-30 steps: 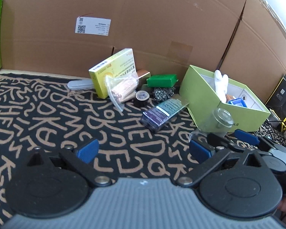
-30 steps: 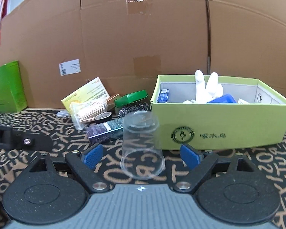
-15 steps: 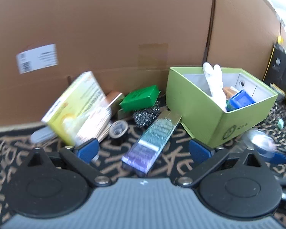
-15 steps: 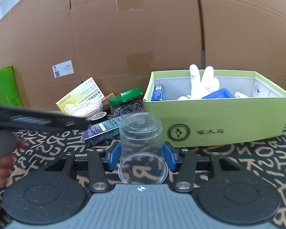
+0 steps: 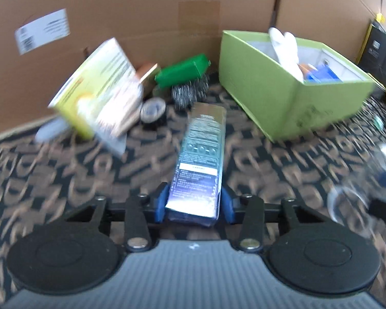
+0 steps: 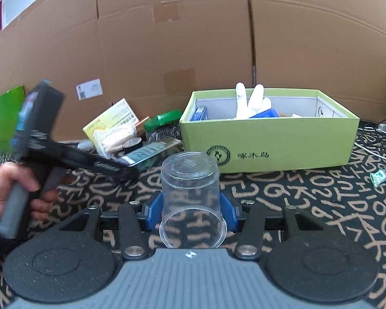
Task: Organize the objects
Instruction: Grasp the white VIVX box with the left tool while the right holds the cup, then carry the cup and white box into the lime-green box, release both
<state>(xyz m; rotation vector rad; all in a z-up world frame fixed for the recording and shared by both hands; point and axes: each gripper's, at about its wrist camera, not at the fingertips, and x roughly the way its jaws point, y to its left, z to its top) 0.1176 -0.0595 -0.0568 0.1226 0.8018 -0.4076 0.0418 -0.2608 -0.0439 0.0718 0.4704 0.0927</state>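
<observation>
Blue pads on my left tool (image 5: 192, 204) have just been closing and now press both sides of the near end of the long purple-and-teal box (image 5: 198, 164), which lies on the patterned surface (image 5: 64, 175) and points away toward the steel scourer (image 5: 189, 93) and the green box (image 5: 182, 70). From the right wrist view I see this left tool (image 6: 127, 173) angled downward, a hand (image 6: 11, 193) wrapped around its grey handle at the left edge. My right tool (image 6: 191, 212) points only a little below level, its pads clamped on the clear plastic cup (image 6: 191, 200), mouth toward the camera and base away. Beyond the cup stands the light green open box (image 6: 270, 145) on the surface, with a white glove (image 6: 249, 101) sticking up out of it. The yellow carton (image 5: 97, 87) leans near the cardboard wall (image 6: 180, 38).
</observation>
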